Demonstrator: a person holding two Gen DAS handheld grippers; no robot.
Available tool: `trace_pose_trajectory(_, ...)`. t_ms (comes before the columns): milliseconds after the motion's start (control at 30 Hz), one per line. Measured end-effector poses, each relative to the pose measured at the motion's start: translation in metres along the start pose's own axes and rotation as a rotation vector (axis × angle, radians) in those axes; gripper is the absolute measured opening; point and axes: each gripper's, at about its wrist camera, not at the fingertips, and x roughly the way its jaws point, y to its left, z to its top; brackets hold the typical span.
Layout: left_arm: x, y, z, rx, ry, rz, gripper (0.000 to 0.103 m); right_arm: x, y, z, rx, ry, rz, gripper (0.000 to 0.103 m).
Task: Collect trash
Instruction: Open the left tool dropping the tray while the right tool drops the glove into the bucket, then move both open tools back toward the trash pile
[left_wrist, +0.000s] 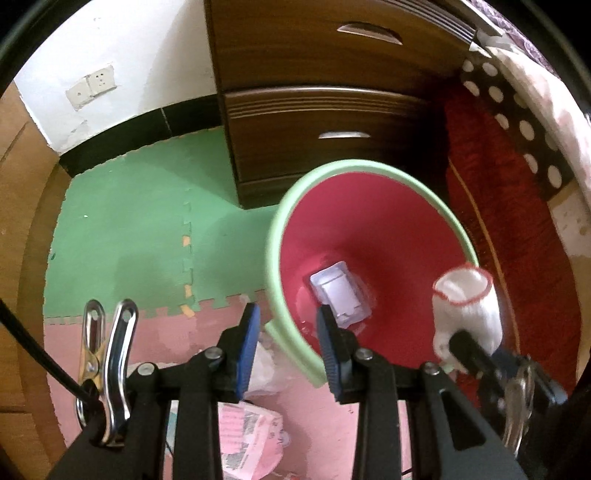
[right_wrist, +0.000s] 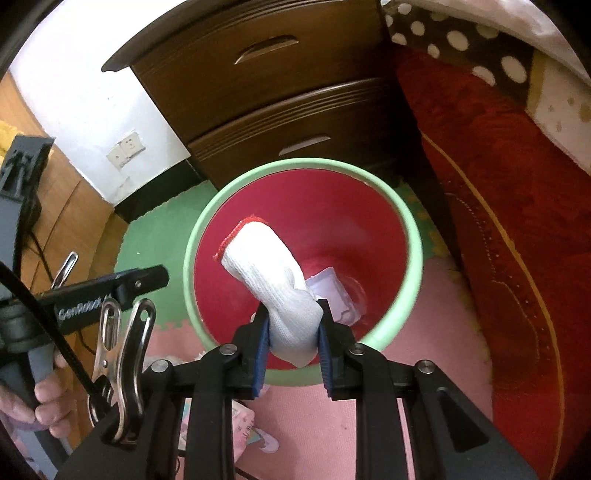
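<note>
L gripper (left_wrist: 286, 341) pointing steeply down, jaws apart, nothing between pads. R gripper (right_wrist: 293, 332) also angled down, jaws clamped on white glove (right_wrist: 275, 280). Hand (right_wrist: 44, 402) grips L tool's handle.

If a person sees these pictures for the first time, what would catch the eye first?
First the bin, red inside with a green rim, on the foam mats before the dark drawers. Then the white glove that the right gripper pinches above it. A clear box lies at the bin's bottom.
</note>
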Motion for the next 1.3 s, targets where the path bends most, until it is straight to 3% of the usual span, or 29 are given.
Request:
trace_pose_trajectory(333, -0.003, 0.015, -0.004, -0.003, -0.002, 0.031, 0.033, 0.005, 0.01, 0.002, -0.028, -0.013, -0.022, 0.049)
trace_pose_trajectory(833, -0.018, 0.037, -0.031, -0.001, -0.034, 0.033, 0.033, -0.01, 0.015, -0.021, -0.005, -0.051, -0.002, 0.049)
trace_pose_trajectory(1300, -0.049, 0.092, -0.105, -0.06, -0.089, 0.098, 0.033, -0.047, 0.015, -0.1, 0.004, -0.105, -0.03, 0.049)
